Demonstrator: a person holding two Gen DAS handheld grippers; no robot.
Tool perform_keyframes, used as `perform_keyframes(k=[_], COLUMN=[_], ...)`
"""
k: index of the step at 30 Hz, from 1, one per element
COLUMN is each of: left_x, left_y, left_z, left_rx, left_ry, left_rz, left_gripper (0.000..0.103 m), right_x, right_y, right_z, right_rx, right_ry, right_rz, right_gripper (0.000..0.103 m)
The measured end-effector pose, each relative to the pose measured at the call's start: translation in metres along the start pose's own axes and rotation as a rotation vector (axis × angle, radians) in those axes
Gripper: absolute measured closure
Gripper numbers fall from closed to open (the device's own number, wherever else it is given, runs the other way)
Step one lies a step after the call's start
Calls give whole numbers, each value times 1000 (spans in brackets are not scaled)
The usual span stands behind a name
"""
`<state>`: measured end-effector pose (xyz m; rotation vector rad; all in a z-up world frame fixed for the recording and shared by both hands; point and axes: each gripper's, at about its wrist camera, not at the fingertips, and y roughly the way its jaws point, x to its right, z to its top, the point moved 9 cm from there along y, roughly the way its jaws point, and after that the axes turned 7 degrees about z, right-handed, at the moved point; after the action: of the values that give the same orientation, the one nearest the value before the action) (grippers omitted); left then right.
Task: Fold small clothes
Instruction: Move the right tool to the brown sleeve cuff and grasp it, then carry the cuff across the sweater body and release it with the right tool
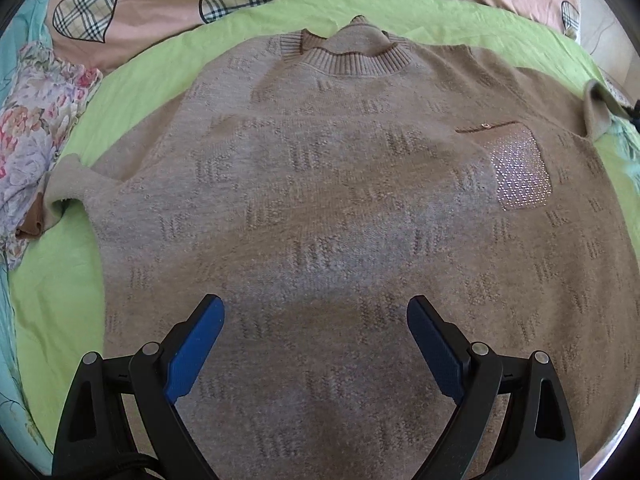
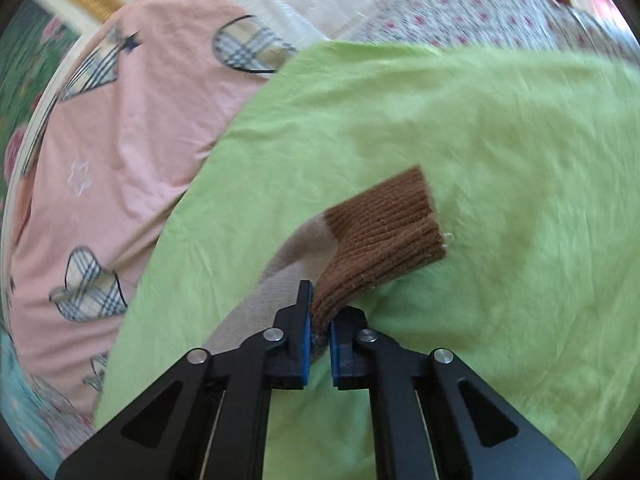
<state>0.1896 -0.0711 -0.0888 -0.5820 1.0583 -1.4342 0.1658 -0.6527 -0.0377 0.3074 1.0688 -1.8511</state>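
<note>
The left tool (image 1: 315,318) hangs with its blue pads spread wide and nothing between them, poised over the lower body of the sweater (image 1: 340,208). The right tool (image 2: 319,330) has its jaws nearly together, pinching the brown ribbed cuff (image 2: 384,236) at the end of one sleeve; the cuff stands out past the pads, lifted a little off the green sheet (image 2: 500,128).

By the look of it, the folding has barely begun. In the left wrist view the sweater lies front side up and spread flat on the green sheet on the bed, collar (image 1: 352,54) away from the camera, body unfolded. The sleeve at the left edge (image 1: 70,188) is bunched short beside a floral cloth (image 1: 36,128); the other sleeve runs out of that view to the right. I judge the sleeve in hand is to be drawn in over the body, then the other sleeve and the body fold remain.

The sweater is a beige-grey knit with a pattern of small ribbed blocks, darker brown ribbing at neck and cuffs, and a chest pocket (image 1: 520,176) covered in glittering studs. It looks soft, thick and limp.
</note>
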Motion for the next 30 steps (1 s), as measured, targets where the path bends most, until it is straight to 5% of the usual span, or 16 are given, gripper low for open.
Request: perform_keyframes(k=[5,9,20,24,30], left_x=[-4,-14,-60,-72,-87], left_y=[-5,-10,-19,-16,-10], left_z=[-7,-13,-23,-22,-16], left_rx=[6,12,33,32,27], left_ry=[-17,-48,-160,-199,-271], left_rz=[-24,-38,-60,-96,-192], left_gripper=[10,10,10,10,10], right_x=[-79,-161,-356,-386,-391], right_y=[-14,-11,-10,8,32], right_z=[-8,-43,-261,-345,-423], right_rx=[-4,-82,-526,-677,-806], right_ry=[-233,-377,-632,-677,-665], right_rz=[83,248,724,754,737], right_gripper=[95,95,95,95,95])
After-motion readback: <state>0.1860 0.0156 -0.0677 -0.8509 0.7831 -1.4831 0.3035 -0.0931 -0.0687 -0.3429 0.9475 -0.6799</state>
